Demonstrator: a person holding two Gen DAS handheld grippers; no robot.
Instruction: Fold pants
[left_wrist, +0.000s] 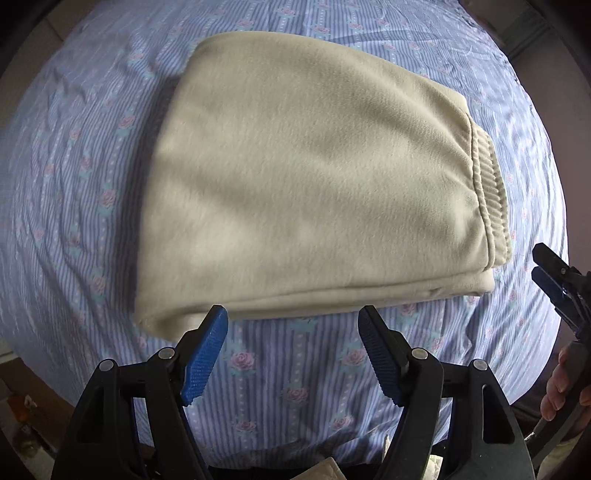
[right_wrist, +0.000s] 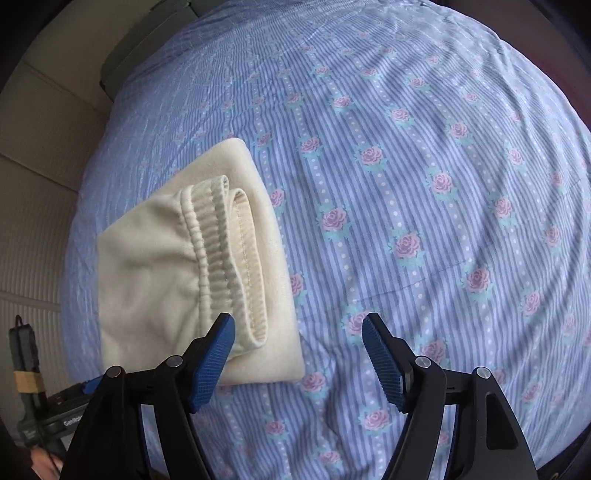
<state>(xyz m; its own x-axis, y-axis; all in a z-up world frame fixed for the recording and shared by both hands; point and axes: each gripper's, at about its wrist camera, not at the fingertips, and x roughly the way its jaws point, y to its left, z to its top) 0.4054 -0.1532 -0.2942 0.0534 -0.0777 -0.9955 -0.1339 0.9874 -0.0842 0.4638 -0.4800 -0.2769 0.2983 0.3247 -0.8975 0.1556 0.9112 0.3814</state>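
Bed (right_wrist: 424, 155) covered by blue striped sheet (left_wrist: 74, 177) printed with pink roses; beige ribbed wall (right_wrist: 33, 240) seen beside it.

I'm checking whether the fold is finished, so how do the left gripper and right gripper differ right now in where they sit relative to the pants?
The left gripper faces a long folded edge of the cream pants; the right gripper sits by the ribbed waistband end. The left gripper's gap frames that edge and bedsheet; the right gripper's gap frames mostly bedsheet, the pants behind its left finger. Both are open, holding nothing.
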